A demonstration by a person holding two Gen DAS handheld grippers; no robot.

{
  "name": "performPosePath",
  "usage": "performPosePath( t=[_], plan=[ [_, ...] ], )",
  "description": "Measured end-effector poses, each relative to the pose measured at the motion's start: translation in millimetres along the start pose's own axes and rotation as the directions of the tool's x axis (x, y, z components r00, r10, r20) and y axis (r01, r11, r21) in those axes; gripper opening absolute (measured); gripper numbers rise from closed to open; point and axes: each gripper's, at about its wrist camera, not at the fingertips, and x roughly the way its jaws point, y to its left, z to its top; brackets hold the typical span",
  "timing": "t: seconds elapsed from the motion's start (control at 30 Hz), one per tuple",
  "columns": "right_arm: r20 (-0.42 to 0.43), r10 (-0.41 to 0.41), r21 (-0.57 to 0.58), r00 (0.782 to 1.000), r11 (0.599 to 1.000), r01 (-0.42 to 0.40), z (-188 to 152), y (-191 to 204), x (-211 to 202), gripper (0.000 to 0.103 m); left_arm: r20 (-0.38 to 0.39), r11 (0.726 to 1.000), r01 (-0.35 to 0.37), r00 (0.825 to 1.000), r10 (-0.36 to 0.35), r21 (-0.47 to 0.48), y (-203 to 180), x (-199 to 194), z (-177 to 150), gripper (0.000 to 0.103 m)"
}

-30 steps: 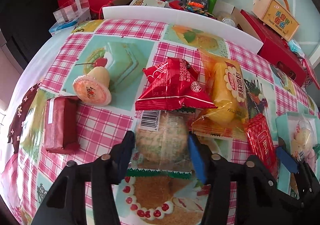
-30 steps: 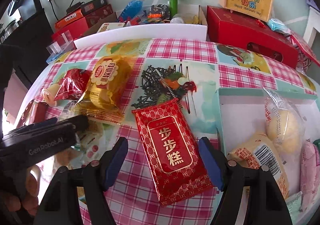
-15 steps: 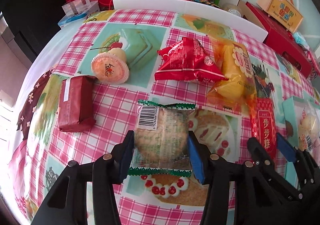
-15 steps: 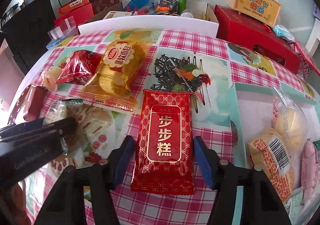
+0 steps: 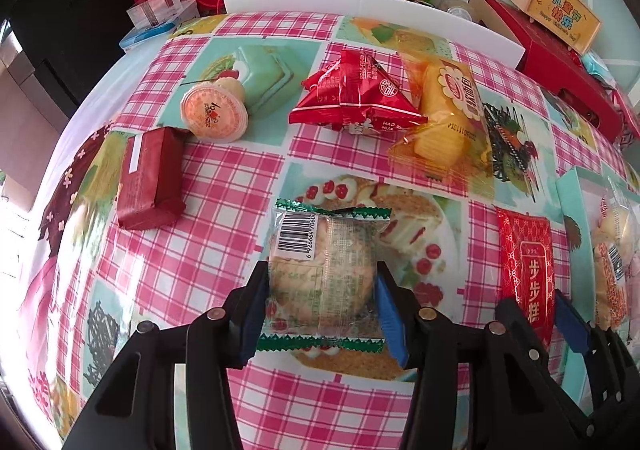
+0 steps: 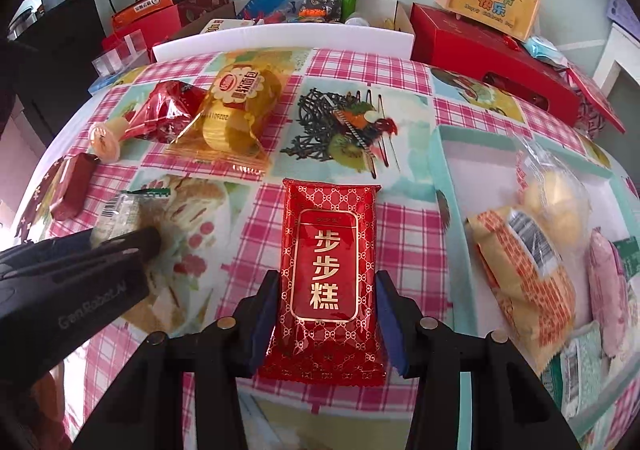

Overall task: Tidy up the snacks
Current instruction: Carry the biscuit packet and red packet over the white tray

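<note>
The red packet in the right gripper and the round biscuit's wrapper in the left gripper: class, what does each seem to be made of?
Red packet: probably glossy plastic film, gold-printed; highlights glint off its wrinkles.

Biscuit wrapper: likely clear thin plastic; the biscuit shows through, and the green ends are zigzag-cut.

Both views are fisheye, mounted behind each gripper's fingers, looking steeply down and forward over the checked tablecloth from close range. Left wrist view sits further left; right wrist view reaches the teal tray. Shared: red flat packet, yellow bread pack, back clutter.
</note>
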Motion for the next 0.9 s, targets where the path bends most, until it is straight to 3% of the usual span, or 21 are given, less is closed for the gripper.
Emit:
performPosePath(
  t=[0.17, 0.5, 0.9],
  plan=[
    [0.042, 0.036, 0.038, 0.998, 0.999, -0.038, -2, -10, -21, 0.048, 0.018, 0.999, 0.038, 0.999, -0.038, -0.034, 1, -17, -3, 0.051],
    [0.191, 0.068, 0.104, 0.979, 0.991, -0.089, -1, -29, -82, 0.048, 0.150, 0.996, 0.082, 0.986, -0.078, -0.021, -9, -79, -4, 0.051],
    [0.210, 0.047, 0.215, 0.976, 0.972, -0.093, -3, -77, -94, 0.048, 0.200, 0.988, 0.141, 0.968, -0.151, 0.066, -47, -101, -3, 0.051]
  ],
)
